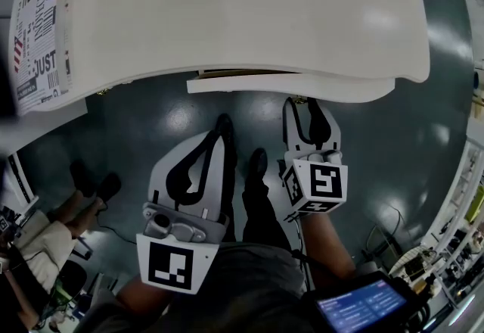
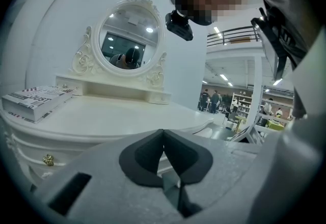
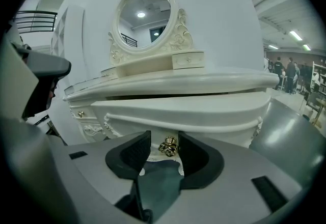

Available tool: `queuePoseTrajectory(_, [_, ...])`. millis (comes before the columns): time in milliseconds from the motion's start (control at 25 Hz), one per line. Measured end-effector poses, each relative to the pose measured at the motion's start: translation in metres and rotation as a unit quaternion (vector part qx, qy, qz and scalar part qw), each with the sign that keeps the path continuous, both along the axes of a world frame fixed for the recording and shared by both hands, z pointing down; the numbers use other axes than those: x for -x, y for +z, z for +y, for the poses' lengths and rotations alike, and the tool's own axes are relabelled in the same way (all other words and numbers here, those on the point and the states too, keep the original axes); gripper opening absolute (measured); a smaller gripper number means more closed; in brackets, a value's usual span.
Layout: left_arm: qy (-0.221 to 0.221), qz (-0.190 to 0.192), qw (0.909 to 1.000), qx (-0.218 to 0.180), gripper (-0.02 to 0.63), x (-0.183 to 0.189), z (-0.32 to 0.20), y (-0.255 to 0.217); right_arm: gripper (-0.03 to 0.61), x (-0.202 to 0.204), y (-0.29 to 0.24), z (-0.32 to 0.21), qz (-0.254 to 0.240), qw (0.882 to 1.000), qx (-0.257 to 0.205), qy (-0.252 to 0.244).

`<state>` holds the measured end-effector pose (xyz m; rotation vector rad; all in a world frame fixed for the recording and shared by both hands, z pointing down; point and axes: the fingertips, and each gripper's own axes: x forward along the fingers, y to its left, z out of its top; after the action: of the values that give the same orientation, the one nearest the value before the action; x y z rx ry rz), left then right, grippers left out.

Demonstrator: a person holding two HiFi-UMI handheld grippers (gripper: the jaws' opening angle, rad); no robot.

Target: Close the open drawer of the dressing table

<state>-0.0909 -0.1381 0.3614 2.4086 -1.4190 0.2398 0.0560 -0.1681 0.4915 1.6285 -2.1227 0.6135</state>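
The white dressing table (image 1: 227, 14) fills the top of the head view. Its middle drawer (image 1: 291, 85) juts out a little from under the tabletop. In the right gripper view the drawer front (image 3: 204, 113) is close ahead, with a dark slit above it. My right gripper (image 3: 164, 142) is open, its pads on either side of the drawer's gold knob (image 3: 168, 146), with a small gap showing at the left pad. In the head view that gripper (image 1: 302, 102) reaches the drawer front. My left gripper (image 1: 222, 124) hangs lower and left, away from the table, shut on nothing (image 2: 163, 134).
A printed book (image 1: 38, 29) lies on the tabletop's left end (image 2: 38, 100). An oval mirror (image 3: 147, 17) stands at the back. A side drawer has its own gold knob (image 3: 80, 114). The person's shoes (image 1: 257, 165) stand below the drawer. Another person's feet (image 1: 94, 184) are at left.
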Motion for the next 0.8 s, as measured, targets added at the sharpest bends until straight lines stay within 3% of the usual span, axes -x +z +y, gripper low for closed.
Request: queuePoseTrajectory(800, [-0.001,-0.008,1.0000,0.002,0.015,-0.002,-0.011,0.001,0.153,0.000,0.000,-0.017,-0.006,1.000,-0.003,-0.002])
